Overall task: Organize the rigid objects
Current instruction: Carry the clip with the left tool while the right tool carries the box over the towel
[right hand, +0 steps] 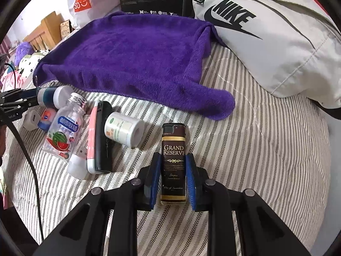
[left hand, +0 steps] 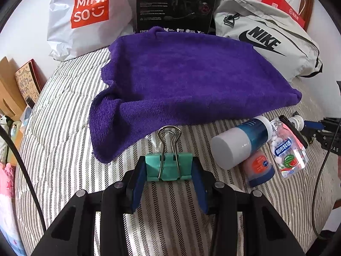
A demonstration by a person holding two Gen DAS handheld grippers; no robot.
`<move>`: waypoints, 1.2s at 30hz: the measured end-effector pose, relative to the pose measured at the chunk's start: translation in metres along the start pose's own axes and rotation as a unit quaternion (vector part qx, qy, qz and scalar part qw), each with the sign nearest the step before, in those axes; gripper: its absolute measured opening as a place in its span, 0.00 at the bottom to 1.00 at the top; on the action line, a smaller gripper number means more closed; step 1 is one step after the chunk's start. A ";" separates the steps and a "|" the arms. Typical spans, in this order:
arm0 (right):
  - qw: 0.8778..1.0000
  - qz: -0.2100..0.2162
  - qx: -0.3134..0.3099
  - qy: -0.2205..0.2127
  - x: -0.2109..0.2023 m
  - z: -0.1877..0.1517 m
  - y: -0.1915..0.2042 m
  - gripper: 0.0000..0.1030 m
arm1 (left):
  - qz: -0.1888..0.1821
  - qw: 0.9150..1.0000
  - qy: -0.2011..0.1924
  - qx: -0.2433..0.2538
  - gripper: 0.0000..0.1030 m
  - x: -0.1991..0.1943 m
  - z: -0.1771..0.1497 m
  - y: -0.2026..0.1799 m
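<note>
Low in the left wrist view, my left gripper clamps the teal binder clip; its smooth sides could let it squirt out. Low centre in the right view, my right gripper pinches the brown lighter, lying lengthwise between the pads over the striped bed.

Both wrist views look steeply down, close over the bed, sharing the purple towel.
</note>
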State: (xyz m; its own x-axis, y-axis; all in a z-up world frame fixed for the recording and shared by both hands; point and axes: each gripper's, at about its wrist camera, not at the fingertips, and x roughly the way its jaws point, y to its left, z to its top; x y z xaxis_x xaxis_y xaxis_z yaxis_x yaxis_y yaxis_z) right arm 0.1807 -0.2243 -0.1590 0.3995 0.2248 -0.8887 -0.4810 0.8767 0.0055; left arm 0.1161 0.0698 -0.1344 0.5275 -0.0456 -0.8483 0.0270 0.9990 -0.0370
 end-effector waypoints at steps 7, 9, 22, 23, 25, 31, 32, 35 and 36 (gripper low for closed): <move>1.000 0.010 0.022 0.001 -0.010 -0.002 -0.008 0.22 | 0.008 1.000 0.000 -0.003 0.38 -0.011 0.000 0.003; 1.000 0.008 0.026 0.000 -0.019 -0.004 -0.010 0.22 | 0.007 1.000 -0.002 -0.011 0.38 -0.015 0.000 0.010; 0.998 0.036 0.016 -0.038 -0.058 0.024 -0.009 0.22 | -0.001 0.999 -0.031 -0.028 0.38 -0.052 0.019 0.032; 0.998 0.038 0.015 -0.043 -0.059 0.029 -0.008 0.22 | 0.000 0.999 -0.035 -0.024 0.38 -0.056 0.023 0.032; 0.998 0.042 0.012 -0.052 -0.061 0.039 -0.007 0.22 | -0.001 0.999 -0.043 -0.019 0.38 -0.063 0.031 0.030; 0.996 0.055 0.011 -0.068 -0.056 0.074 -0.005 0.22 | -0.001 0.998 -0.055 0.001 0.38 -0.064 0.065 0.023; 0.996 0.057 0.010 -0.068 -0.054 0.080 -0.005 0.22 | -0.003 0.998 -0.056 0.002 0.38 -0.061 0.071 0.022; 0.996 0.064 0.008 -0.066 -0.043 0.096 -0.004 0.22 | -0.014 0.998 -0.058 0.002 0.38 -0.051 0.088 0.021; 0.996 0.065 0.007 -0.065 -0.038 0.101 -0.004 0.22 | -0.016 0.998 -0.057 0.004 0.38 -0.045 0.095 0.019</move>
State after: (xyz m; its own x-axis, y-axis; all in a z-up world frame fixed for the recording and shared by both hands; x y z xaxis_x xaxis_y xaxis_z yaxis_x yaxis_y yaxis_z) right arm 0.2460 -0.1935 -0.0785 0.4317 0.3892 -0.8137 -0.5246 0.8422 0.1245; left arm 0.1733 0.0909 -0.0469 0.6191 -0.0783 -0.7814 0.0520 0.9969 -0.0586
